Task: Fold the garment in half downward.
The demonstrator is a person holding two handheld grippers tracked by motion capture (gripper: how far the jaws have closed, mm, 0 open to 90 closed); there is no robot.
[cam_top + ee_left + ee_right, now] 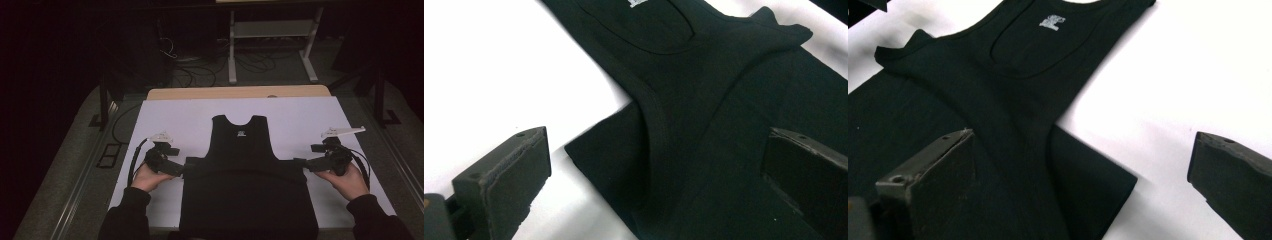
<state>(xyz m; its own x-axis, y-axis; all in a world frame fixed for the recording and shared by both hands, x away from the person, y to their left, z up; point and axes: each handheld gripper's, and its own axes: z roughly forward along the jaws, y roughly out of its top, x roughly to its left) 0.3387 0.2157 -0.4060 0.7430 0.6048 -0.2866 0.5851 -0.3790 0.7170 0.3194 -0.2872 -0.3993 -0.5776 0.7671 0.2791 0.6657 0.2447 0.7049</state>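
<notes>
Black tank top [243, 170] lies flat on the white worktop [295, 112], neck end far from the person, lower part folded up over itself into a wider band. White label [1052, 21] sits inside the neckline. Left tool [181, 169] at the top's left folded corner, jaws wide, nothing pinched; that corner [589, 147] lies between them. Right tool [302, 164] at the right folded corner, jaws wide too, fabric corner [1120, 182] between them, not pressed.
</notes>
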